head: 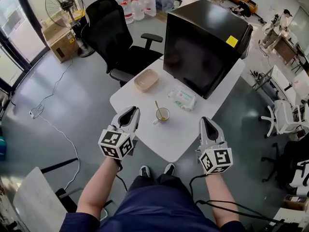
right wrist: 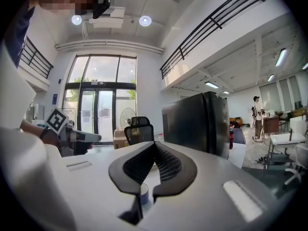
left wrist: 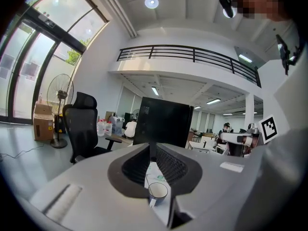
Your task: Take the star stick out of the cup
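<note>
Left claw [head: 132, 112]: you held it at the table's [head: 186, 129] near-left edge; jaws met tip to tip, nothing between them.
Right claw [head: 206, 122]: you held it at the near-right edge; jaws likewise together, empty.
Cup [head: 162, 114]: it stood on the table between both claws and just beyond their tips.
Stick [head: 157, 107]: it stood in the cup, long axis leaning away from you and leftward; star end too small to make out.
Bearing: the cup lay ahead and right of your left claw, ahead and left of your right.
Nearer claw: the left, by judgement.
Coming move: your chosen claw would likely need opening, then lining up across the stick's free upper end.
</note>
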